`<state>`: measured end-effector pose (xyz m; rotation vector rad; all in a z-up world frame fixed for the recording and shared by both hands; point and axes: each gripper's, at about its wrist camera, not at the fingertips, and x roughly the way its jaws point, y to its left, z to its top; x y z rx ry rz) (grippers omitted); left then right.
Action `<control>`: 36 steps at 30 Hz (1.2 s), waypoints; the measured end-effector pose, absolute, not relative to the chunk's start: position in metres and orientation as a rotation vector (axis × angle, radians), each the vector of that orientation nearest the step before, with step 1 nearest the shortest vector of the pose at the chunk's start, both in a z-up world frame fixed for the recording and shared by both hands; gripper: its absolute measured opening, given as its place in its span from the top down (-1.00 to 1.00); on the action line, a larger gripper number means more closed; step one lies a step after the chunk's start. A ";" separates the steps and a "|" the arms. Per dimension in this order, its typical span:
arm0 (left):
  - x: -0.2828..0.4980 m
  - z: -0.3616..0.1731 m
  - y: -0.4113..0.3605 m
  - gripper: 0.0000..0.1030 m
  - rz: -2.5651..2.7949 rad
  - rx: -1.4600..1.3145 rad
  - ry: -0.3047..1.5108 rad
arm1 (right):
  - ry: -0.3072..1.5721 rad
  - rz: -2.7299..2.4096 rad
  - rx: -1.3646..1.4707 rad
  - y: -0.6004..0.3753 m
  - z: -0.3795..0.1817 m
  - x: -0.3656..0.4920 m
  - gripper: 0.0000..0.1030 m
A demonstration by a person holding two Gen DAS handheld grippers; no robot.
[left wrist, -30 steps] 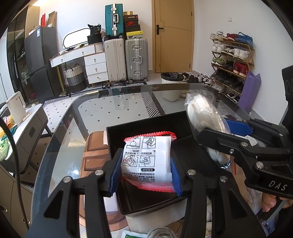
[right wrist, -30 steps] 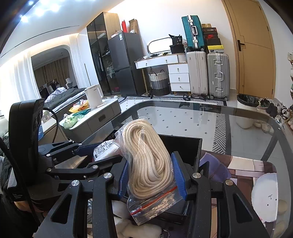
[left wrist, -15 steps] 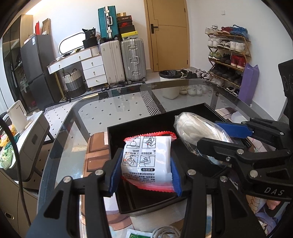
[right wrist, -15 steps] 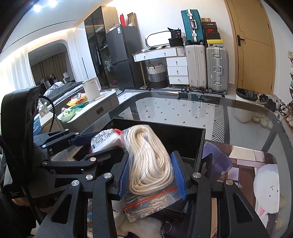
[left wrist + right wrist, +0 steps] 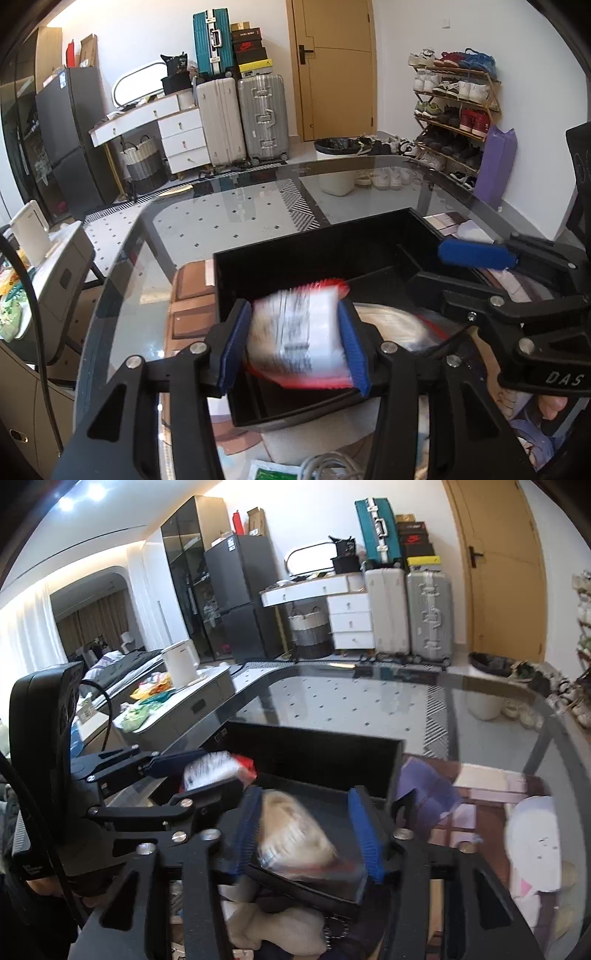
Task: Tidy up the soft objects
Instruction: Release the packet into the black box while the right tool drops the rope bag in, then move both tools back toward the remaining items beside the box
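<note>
My left gripper (image 5: 293, 343) is shut on a white packet with red edges (image 5: 299, 332), held over the near part of the black box (image 5: 280, 258). The packet is motion-blurred. My right gripper (image 5: 308, 830) is open, and the bagged cream rope (image 5: 295, 834) lies loose between its blue pads, inside the box (image 5: 314, 746). In the left wrist view the rope bag (image 5: 395, 328) rests on the box floor under the right gripper (image 5: 454, 273). In the right wrist view the left gripper (image 5: 207, 771) holds the packet (image 5: 214, 770) at the box's left side.
The box stands on a glass table (image 5: 229, 214) with a brown mat (image 5: 188, 291) at its left. Soft items and a white cable (image 5: 325, 465) lie near the front. A white plush (image 5: 535, 845) lies at the right. Suitcases (image 5: 240, 118) and a shoe rack (image 5: 454, 107) stand behind.
The right gripper lowered the rope bag into the box and opened, letting it go. The left gripper has tilted down toward the box with the packet.
</note>
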<state>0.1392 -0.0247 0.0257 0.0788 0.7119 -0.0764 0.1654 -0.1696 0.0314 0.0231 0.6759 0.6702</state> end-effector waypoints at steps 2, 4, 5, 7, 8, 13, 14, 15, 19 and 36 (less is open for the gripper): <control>0.135 0.027 -0.027 -0.29 -0.084 0.080 0.713 | 0.650 0.664 0.021 -0.175 0.038 0.161 -0.48; 0.131 0.030 -0.030 -0.33 -0.094 0.080 0.708 | 0.627 0.658 0.016 -0.180 0.046 0.156 -0.83; 0.129 0.032 -0.031 -0.44 -0.097 0.083 0.707 | 0.619 0.652 0.015 -0.184 0.049 0.155 -0.87; 0.123 0.035 -0.034 -0.66 -0.085 0.086 0.693 | 0.608 0.638 0.012 -0.188 0.055 0.148 -0.94; 0.121 0.037 -0.035 -0.70 -0.083 0.087 0.685 | 0.607 0.634 0.011 -0.191 0.057 0.146 -0.97; 0.110 0.045 -0.036 -0.89 -0.084 0.078 0.679 | 0.598 0.636 -0.001 -0.202 0.066 0.128 -0.99; 0.108 0.046 -0.036 -0.96 -0.081 0.076 0.676 | 0.596 0.638 -0.003 -0.205 0.067 0.123 -0.99; 0.104 0.047 -0.034 -0.97 -0.079 0.071 0.672 | 0.594 0.637 -0.005 -0.207 0.067 0.117 -0.99; 0.093 0.051 -0.024 -1.00 -0.063 0.041 0.668 | 0.599 0.641 -0.007 -0.209 0.068 0.100 -0.99; 0.040 0.047 0.004 -1.00 0.006 0.018 0.674 | 0.644 0.660 -0.003 -0.210 0.052 0.054 -0.99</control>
